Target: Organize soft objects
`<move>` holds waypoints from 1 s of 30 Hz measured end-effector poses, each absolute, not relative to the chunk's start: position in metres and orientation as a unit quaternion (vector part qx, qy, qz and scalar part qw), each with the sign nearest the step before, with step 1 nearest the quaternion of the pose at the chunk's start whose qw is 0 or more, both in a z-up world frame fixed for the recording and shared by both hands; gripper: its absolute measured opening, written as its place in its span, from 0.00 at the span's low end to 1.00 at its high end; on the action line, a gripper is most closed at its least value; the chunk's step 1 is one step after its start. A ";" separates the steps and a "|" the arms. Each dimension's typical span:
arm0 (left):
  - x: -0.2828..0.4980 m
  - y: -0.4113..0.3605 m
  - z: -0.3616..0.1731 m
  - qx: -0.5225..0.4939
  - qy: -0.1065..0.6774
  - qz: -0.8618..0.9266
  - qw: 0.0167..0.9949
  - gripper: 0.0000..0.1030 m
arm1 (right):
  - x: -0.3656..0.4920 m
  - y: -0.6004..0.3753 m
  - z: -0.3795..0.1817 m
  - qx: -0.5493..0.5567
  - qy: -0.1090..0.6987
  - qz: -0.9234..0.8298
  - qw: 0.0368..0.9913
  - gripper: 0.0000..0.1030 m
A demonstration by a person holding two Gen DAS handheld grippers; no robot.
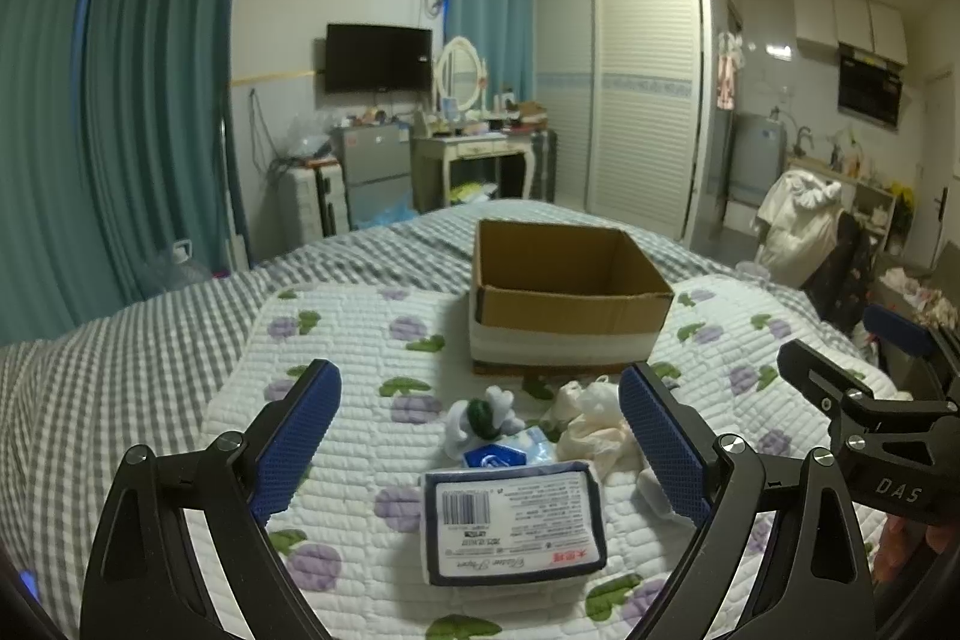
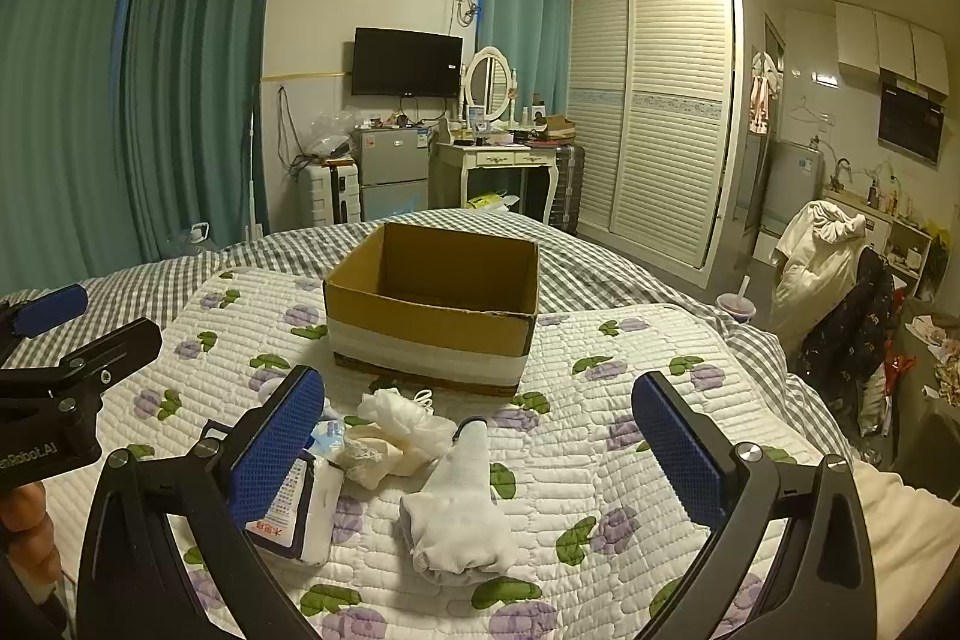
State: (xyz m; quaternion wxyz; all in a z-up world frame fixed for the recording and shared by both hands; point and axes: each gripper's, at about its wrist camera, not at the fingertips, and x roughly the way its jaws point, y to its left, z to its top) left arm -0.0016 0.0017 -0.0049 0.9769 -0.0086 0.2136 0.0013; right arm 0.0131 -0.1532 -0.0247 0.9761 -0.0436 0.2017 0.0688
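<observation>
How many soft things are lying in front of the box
At least 5: tissue pack, white sock, cream cloth, green-and-white bundle, blue packet; some may be hidden.

1 cardboard box, 1 tissue pack — 1 white sock, 2 curtains

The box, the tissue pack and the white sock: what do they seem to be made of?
Box: brown corrugated cardboard, matte, with a white band, perhaps tape, around its base. Tissue pack: soft glossy plastic film, judging by its printed label and barcode. Sock: white knitted fabric with a fine ribbed texture, probably cotton.
</observation>
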 end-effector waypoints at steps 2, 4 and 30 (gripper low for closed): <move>-0.001 0.002 -0.004 -0.009 0.213 0.001 0.977 0.93 | 0.014 -0.152 -0.025 -0.045 0.203 0.069 0.976 1.00; -0.002 0.002 -0.005 -0.009 0.213 0.001 0.977 0.93 | 0.014 -0.153 -0.025 -0.044 0.203 0.069 0.976 1.00; -0.001 0.002 -0.010 -0.010 0.216 0.002 0.976 0.93 | 0.013 -0.152 -0.032 -0.044 0.203 0.069 0.976 1.00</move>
